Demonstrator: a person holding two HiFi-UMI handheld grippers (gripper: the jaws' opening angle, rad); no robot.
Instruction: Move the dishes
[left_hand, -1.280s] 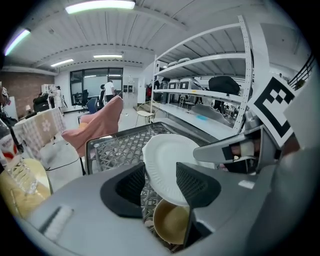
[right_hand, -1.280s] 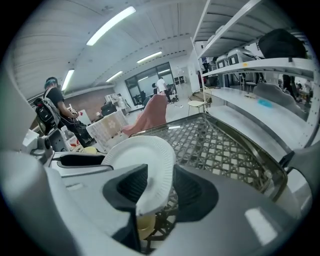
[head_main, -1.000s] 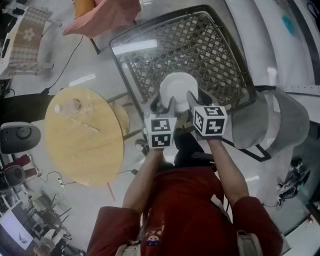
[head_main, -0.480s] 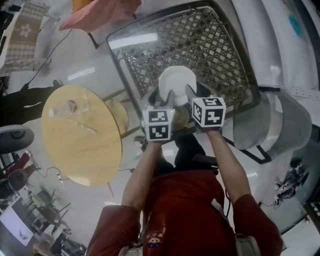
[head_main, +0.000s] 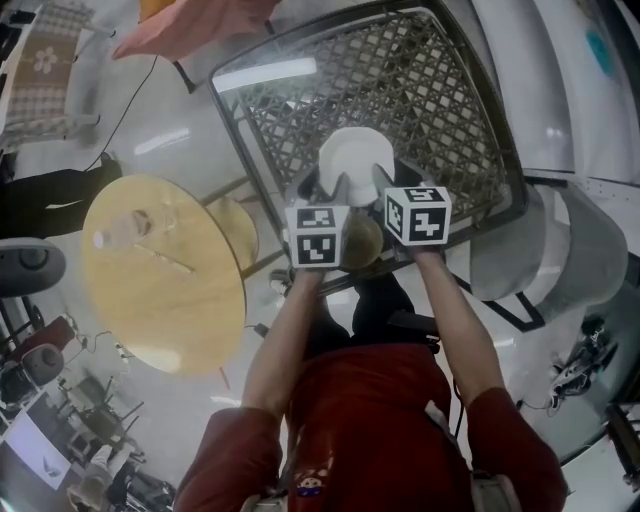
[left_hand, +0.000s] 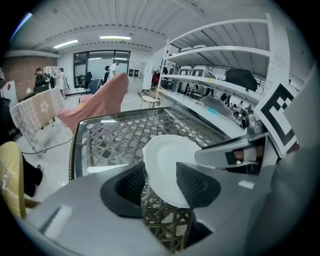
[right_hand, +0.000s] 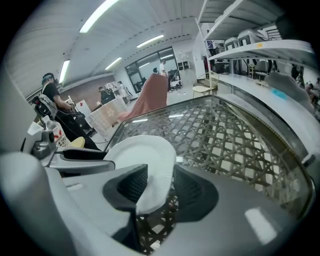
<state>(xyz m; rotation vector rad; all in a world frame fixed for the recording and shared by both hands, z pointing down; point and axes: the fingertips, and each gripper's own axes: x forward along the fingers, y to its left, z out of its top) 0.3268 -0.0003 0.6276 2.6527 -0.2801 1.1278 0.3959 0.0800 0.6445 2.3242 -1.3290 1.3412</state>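
One white plate (head_main: 355, 158), clenched by left hand-held gripper (left_hand: 160, 181) and right hand-held gripper (right_hand: 160, 186), over lattice table (head_main: 440, 90).

- One white round paper plate (head_main: 355, 158).
- Two grey two-jaw grippers with marker cubes: the left gripper (left_hand: 161, 174) and the right gripper (right_hand: 160, 176).
- One square glass-topped table with dark lattice (head_main: 430, 90).
- One round pale wooden table (head_main: 165, 275).
- One pink cloth (head_main: 200, 25).
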